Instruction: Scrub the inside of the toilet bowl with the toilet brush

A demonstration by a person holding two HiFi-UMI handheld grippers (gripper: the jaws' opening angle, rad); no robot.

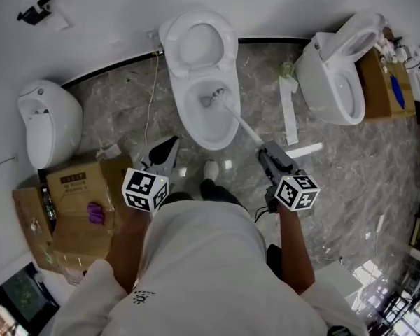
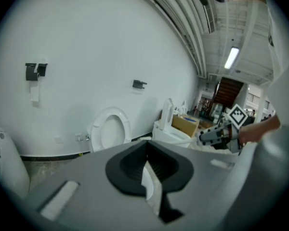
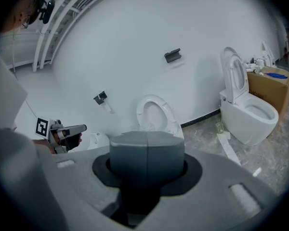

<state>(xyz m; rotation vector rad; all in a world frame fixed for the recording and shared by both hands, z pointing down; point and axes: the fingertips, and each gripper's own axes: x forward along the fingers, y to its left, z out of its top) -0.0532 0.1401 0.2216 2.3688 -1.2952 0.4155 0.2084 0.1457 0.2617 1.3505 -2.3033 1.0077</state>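
Right now my right gripper [image 1: 267, 154], just right of the frame's centre, has its fingers clamped on the end of the toilet brush [image 1: 238, 123]. Its long handle slants up and left from them to the bristle head, which sits inside the toilet bowl [image 1: 187, 114] at upper centre. My left gripper [image 1: 162, 154] hangs below and left of the bowl, fingers slightly apart on nothing, so I judge the scrubbing stroke belongs to the right hand, along that diagonal.
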